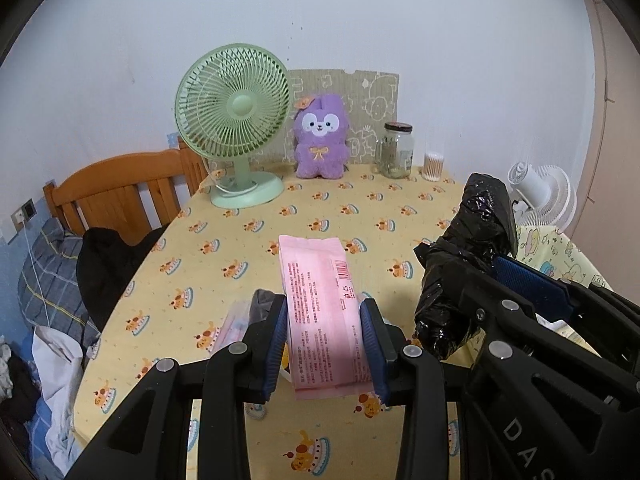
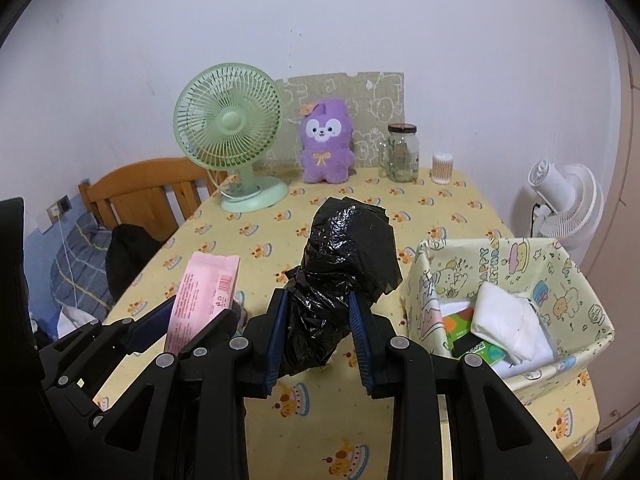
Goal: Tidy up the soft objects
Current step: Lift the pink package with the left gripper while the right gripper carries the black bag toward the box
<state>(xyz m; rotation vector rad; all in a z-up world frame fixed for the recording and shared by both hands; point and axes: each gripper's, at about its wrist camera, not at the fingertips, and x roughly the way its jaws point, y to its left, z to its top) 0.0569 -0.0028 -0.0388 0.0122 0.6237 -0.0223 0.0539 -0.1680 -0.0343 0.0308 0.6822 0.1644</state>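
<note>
My left gripper (image 1: pixel 326 354) is shut on a pink soft pack (image 1: pixel 320 300) with printed text, held above the yellow tablecloth (image 1: pixel 248 240). The pack (image 2: pixel 204 292) and the left gripper's fingers (image 2: pixel 156 320) also show at the left of the right wrist view. A crumpled black plastic bag bundle (image 2: pixel 340 264) sticks up between the pads of my right gripper (image 2: pixel 318 348), which is shut on it. The bundle (image 1: pixel 464 256) appears at the right of the left wrist view. A purple plush toy (image 1: pixel 320 138) sits upright at the table's back.
A fabric storage box (image 2: pixel 560 280) holding white cloth and packets stands at the right. A green fan (image 1: pixel 234 120), a glass jar (image 1: pixel 396 150) and a cotton swab tub (image 1: pixel 434 166) line the back. Another pink pack (image 1: pixel 236 326) lies under the left gripper. A wooden headboard (image 1: pixel 120 188) is left, a white fan (image 2: pixel 568 200) right.
</note>
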